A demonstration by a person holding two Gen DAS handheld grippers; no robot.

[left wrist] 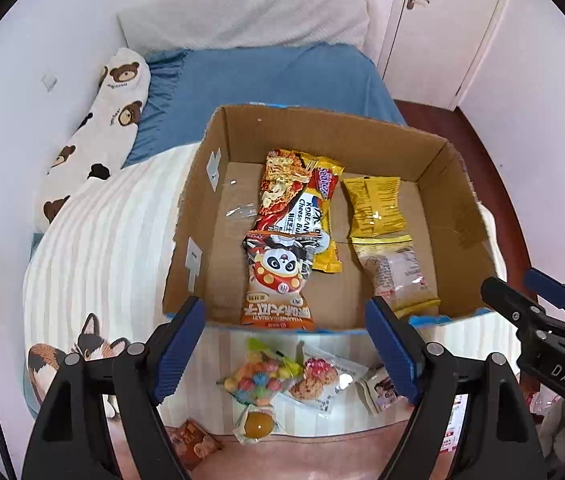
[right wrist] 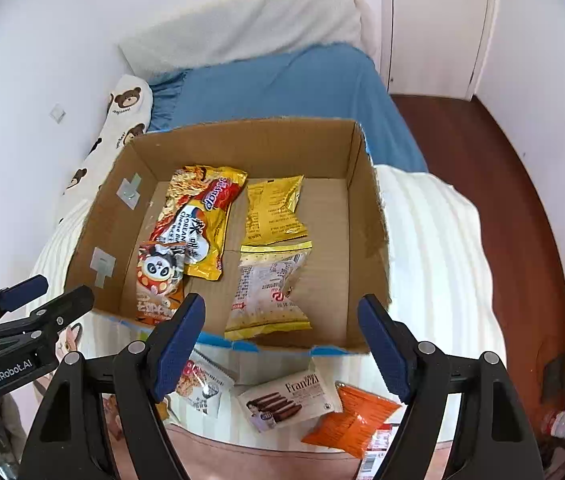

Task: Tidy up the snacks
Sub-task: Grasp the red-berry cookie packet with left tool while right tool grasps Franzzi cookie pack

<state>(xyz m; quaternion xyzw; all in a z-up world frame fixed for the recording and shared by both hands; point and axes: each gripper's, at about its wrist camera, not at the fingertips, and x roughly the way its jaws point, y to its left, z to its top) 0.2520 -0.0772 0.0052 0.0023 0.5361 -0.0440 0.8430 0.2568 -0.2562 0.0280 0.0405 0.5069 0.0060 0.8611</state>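
Note:
An open cardboard box sits on a striped bed cover. In it lie a panda snack pack, a Korean cheese noodle pack, a yellow pack and a pale cracker pack. In front of the box lie a bag of coloured candies, a cookie pack, a Franzzi wafer pack and an orange pack. My left gripper is open and empty above the loose snacks. My right gripper is open and empty at the box's near edge.
A jelly cup and a small brown pack lie near the bed's pink edge. A bear-print pillow lies along the left wall. A blue sheet, a white pillow, a door and dark wooden floor lie beyond.

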